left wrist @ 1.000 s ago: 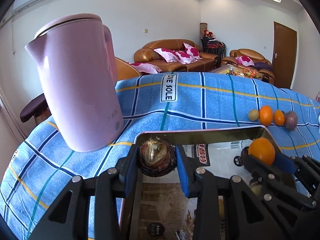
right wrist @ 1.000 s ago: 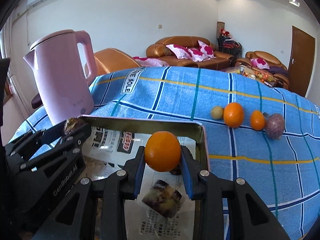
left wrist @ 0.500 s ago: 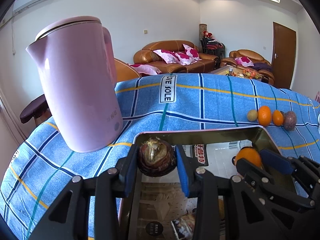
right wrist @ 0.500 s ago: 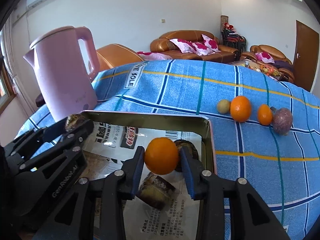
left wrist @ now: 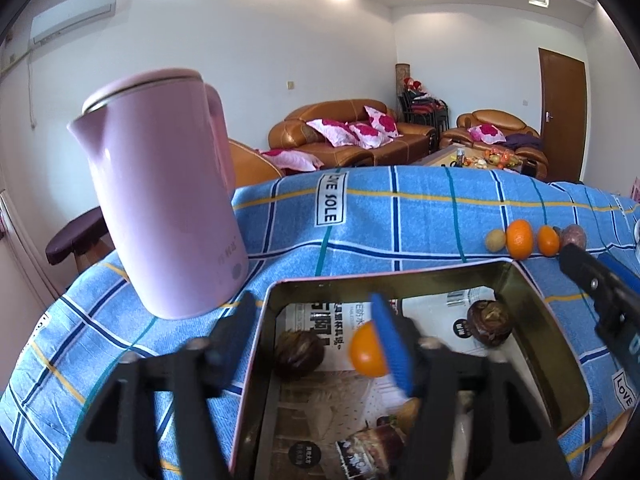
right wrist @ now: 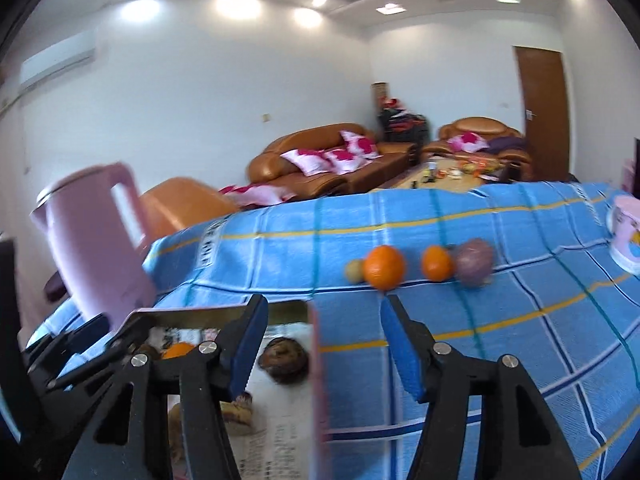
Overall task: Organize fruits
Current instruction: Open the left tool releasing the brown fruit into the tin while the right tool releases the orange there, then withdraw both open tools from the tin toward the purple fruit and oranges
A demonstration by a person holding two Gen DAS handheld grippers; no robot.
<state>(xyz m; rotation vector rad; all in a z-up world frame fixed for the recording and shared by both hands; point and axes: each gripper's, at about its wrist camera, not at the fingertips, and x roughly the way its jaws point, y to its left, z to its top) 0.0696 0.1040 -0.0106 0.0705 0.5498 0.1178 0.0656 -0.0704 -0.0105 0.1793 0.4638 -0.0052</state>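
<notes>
A metal tin [left wrist: 532, 300] lined with newspaper lies on the blue checked tablecloth. In it lie a dark brown fruit [left wrist: 298, 354], an orange [left wrist: 366, 354] and a second dark fruit [left wrist: 490, 322]. My left gripper [left wrist: 316, 328] is open and empty above the tin's left part. My right gripper [right wrist: 322, 334] is open and empty over the tin's right rim [right wrist: 316, 360]. Beyond the tin a row of fruits sits on the cloth: a small yellowish fruit [right wrist: 354, 270], a large orange [right wrist: 385, 267], a small orange [right wrist: 438, 263] and a purple passion fruit [right wrist: 474, 262].
A pink electric kettle [left wrist: 168, 192] stands on the cloth left of the tin, close to my left gripper. A pink and white cup [right wrist: 626, 236] stands at the far right. The table's far edge drops off toward sofas.
Both grippers opened. The dark brown fruit dropped from the left gripper and the orange from the right into the tin. Both grippers rose, and the right one swung right toward the row of fruits.
</notes>
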